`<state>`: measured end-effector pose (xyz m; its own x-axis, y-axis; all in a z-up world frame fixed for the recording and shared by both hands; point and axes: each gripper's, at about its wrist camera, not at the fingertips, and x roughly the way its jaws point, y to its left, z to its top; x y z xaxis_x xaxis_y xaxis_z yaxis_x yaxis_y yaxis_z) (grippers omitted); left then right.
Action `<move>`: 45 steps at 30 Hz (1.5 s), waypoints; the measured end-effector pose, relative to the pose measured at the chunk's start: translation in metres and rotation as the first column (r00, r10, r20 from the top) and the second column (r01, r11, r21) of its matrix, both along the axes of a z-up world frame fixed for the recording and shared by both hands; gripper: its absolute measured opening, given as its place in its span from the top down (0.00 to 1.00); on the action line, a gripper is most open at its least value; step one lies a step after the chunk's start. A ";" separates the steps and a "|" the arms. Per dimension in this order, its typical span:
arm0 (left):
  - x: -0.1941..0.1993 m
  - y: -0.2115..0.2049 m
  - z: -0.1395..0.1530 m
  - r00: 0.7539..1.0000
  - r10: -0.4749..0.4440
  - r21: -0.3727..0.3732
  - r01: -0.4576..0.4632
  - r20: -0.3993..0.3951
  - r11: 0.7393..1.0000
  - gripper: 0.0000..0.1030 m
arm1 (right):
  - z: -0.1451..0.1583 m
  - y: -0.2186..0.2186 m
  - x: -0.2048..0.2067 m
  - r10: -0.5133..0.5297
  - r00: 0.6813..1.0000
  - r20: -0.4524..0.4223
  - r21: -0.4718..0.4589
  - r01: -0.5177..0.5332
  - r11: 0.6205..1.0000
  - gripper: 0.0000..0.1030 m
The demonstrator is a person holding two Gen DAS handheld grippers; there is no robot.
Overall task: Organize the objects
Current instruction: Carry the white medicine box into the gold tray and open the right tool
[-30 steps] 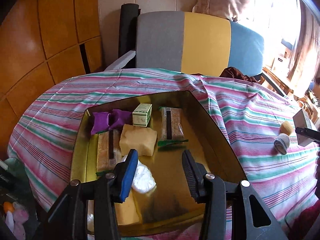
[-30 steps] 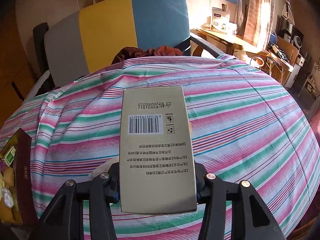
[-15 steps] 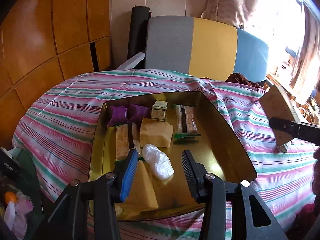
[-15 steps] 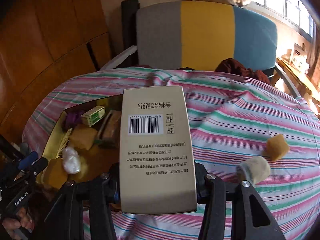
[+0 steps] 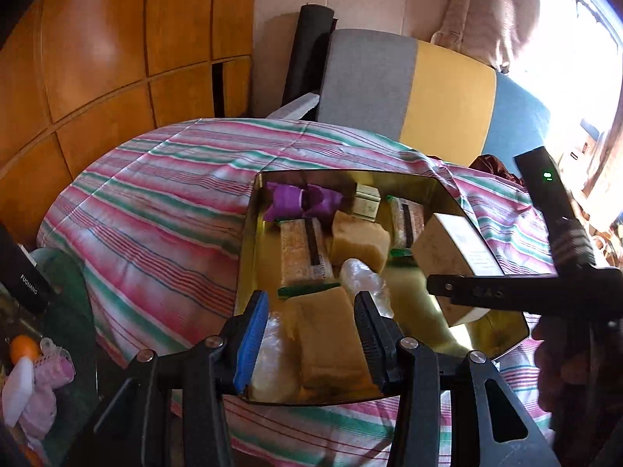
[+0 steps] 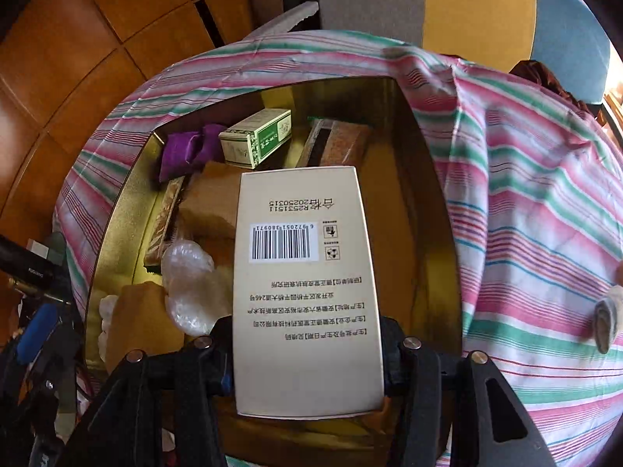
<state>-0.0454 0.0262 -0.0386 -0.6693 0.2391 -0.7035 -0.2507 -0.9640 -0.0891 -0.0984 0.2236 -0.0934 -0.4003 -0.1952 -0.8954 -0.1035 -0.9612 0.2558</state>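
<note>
A lived-in home room is showing here. A striped cloth [image 5: 163, 202] is covering the desk, a padded chair [image 5: 409, 89] in grey, yellow and blue is standing behind it, and warm wooden wall panels [image 5: 97, 58] are lining the left side. Sunlight is pouring through a curtained window [image 5: 564, 39].

Left wrist view: sits low at near edge of gold tray [image 5: 249, 241], faces forward and down across it toward chair. Right wrist view: close above tray [image 6: 117, 210], angled steeply down. Shared: tray interior, striped cloth [image 5: 163, 202], chair.
</note>
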 end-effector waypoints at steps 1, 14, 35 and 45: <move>0.000 -0.002 0.000 1.000 0.005 0.001 -0.005 0.000 1.000 0.55 | -0.002 -0.003 -0.003 0.000 1.000 0.006 -0.035 0.000 0.999 0.50; 0.005 -0.005 0.005 0.999 0.025 -0.010 -0.025 -0.026 1.000 0.52 | 0.013 -0.004 0.024 -0.002 0.997 -0.083 -0.090 -0.006 0.996 0.48; 0.021 0.017 0.022 0.996 -0.045 -0.053 0.041 -0.072 0.998 0.51 | 0.057 0.093 0.086 -0.193 0.957 -0.215 -0.077 0.180 0.981 0.43; 0.027 0.048 0.029 0.989 -0.119 -0.076 0.113 -0.082 0.991 0.48 | 0.067 0.190 0.120 -0.367 0.901 -0.230 -0.017 0.373 0.928 0.43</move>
<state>-0.0188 0.0741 -0.0098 -0.6989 0.2704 -0.6622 -0.3649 -0.9310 0.0049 0.0211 0.4135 -0.0260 -0.6304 0.0287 -0.7757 -0.3955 -0.8718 0.2892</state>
